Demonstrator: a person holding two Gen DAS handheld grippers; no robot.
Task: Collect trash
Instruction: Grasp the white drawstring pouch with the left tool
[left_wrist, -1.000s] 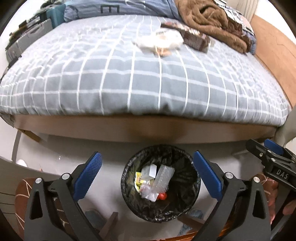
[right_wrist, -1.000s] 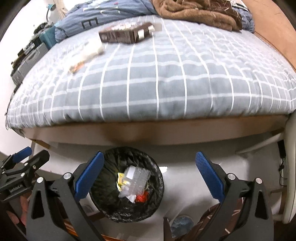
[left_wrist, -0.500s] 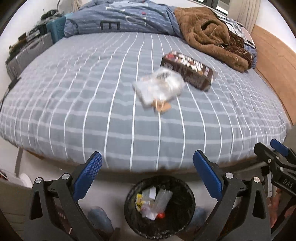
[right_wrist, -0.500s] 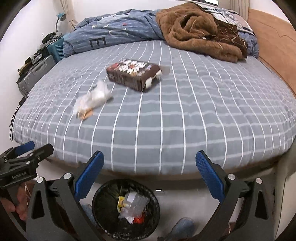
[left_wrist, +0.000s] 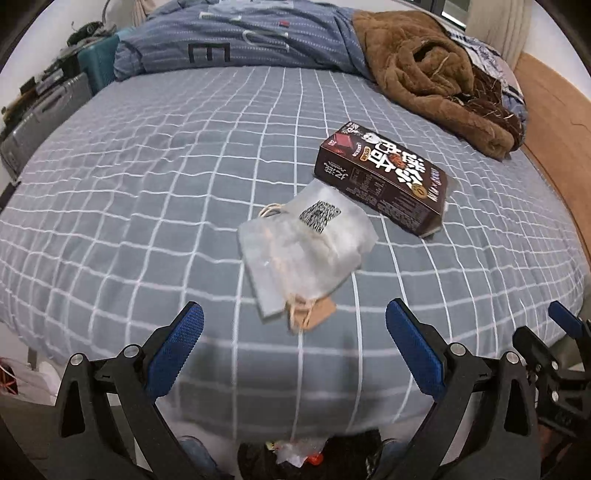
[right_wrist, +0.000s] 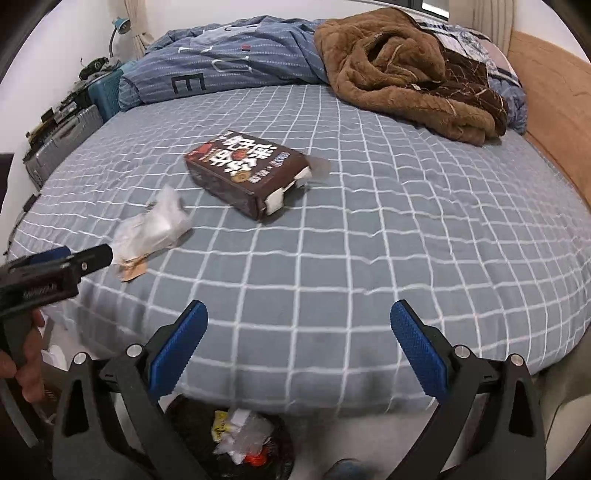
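Bin (left_wrist: 332, 458) cut off at btm edge; bag (right_wrist: 155, 229) blurred.

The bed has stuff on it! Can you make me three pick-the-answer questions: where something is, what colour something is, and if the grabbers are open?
1. Where is the clear plastic bag?
A. in the bin
B. on the bed beside the brown box
C. under the brown blanket

2. What colour is the bed sheet?
A. grey with white lines
B. plain red
C. yellow dots

3. How are the left gripper jaws?
A. shut on the box
B. shut on the bag
C. open, holding nothing

Answers: 1 B, the bag lies next to the brown box. 2 A, a white grid shows on grey. 3 C, the blue pads stand wide apart.
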